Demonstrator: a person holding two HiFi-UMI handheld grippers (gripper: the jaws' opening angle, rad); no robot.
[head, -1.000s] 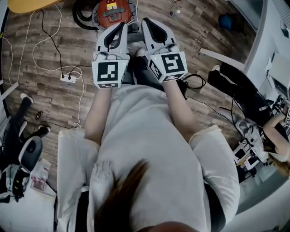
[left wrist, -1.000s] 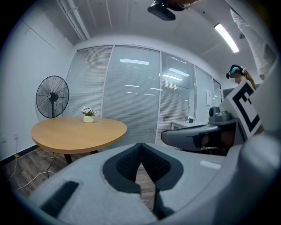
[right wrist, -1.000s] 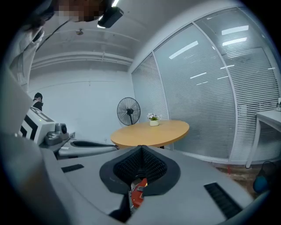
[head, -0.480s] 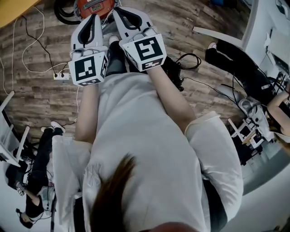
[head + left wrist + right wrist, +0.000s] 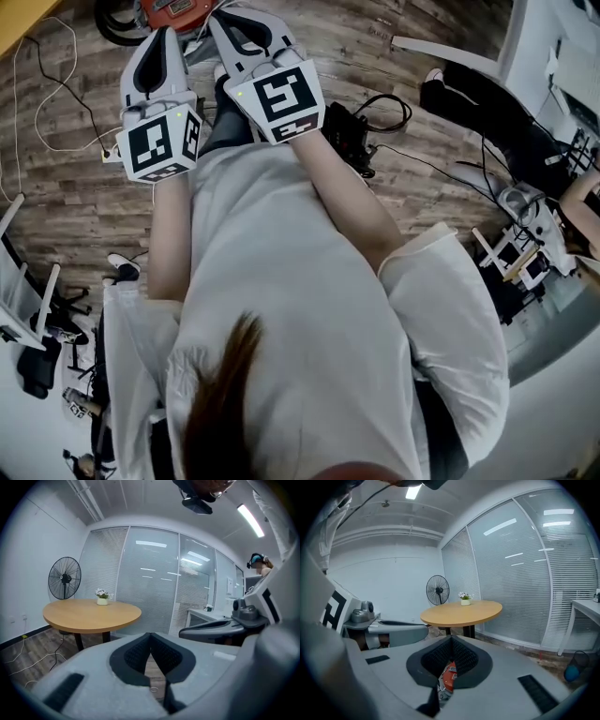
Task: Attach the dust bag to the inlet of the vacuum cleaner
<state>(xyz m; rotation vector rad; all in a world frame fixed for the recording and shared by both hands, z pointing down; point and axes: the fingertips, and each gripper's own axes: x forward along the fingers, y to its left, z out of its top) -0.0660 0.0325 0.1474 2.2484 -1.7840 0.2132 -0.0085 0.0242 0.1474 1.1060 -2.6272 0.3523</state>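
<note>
On floor ahead, vacuum cleaner, cables, round table, both hand-held grippers closed, empty

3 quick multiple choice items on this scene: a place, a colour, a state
1. Where does the flower pot stand? A on the floor; B on the round table; C on a chair.
2. What colour is the vacuum cleaner? A blue; B green; C red-orange.
3. How do the left tool and right tool stand? A both shut, empty; B both wide open; C both shut on a bag.
Answers: B, the pot sits on the tabletop. C, red-orange shows beyond the right tool's jaws. A, each tool's pads meet with nothing between them.
</note>
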